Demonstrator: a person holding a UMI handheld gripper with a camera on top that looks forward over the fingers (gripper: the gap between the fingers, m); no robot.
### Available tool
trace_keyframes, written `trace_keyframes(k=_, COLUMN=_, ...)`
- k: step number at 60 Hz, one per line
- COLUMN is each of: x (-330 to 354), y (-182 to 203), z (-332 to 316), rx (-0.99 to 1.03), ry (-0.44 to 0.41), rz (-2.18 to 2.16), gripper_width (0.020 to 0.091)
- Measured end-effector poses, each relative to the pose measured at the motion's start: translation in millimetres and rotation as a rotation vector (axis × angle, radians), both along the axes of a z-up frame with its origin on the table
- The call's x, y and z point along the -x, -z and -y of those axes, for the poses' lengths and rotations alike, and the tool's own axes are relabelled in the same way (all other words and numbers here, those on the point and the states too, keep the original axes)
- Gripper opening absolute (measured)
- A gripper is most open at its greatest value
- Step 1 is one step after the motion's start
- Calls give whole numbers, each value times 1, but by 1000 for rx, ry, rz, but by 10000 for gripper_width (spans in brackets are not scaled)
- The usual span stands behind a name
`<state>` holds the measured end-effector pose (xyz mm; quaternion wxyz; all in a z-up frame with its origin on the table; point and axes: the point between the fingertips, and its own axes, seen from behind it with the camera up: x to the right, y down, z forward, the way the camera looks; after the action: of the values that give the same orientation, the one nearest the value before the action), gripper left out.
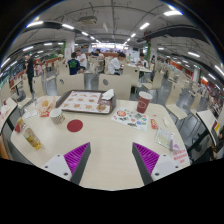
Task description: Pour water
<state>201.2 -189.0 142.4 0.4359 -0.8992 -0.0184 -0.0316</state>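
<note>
Tongs [110,160] hang spread and empty above the near tabletop [100,135], holding nothing, likely still approaching. What looks like a bottle [30,137] lies at the left; a red cup [143,104] stands far right beside a tray [84,101].

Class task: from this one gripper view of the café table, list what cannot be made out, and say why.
- Red cup: contents hidden by its wall, gripper view.
- Tray: items too small to name.
- Bottle: label too small to read.
- Placemat: print blurred.
- Open fingers hold nothing.
</note>
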Motion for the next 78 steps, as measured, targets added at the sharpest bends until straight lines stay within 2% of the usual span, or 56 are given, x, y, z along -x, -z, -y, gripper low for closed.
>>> trace_keyframes(k=14, x=25, y=7, z=11, rx=0, ry=39, rz=15, gripper_width=850)
trace_keyframes(k=21, x=59, y=13, z=29, rx=10, ry=53, rz=33, gripper_width=850)
trace_keyframes(k=35, x=168, y=41, z=67, rx=53, ry=61, rz=-3, gripper_width=850)
trace_keyframes(k=42, x=237, y=60, z=73, rx=47, ry=38, rz=-48, gripper_width=851)
trace_keyframes(k=54, x=333, y=75, z=40, rx=-48, ry=-11, rz=-94, gripper_width=852)
trace_keyframes(k=63, x=359, y=77, z=-16, rx=-152, ry=-7, rz=-99, gripper_width=844)
trace_keyframes(k=68, x=359, y=80, z=-41, rx=-199, ry=4, rz=-70, gripper_width=753)
trace_keyframes(k=75, x=362, y=86, z=-64, rx=-245, ry=-3, rz=-61, gripper_width=515)
trace_keyframes(k=78, x=362, y=84, z=-68, rx=-263, ry=-5, rz=-60, gripper_width=504)
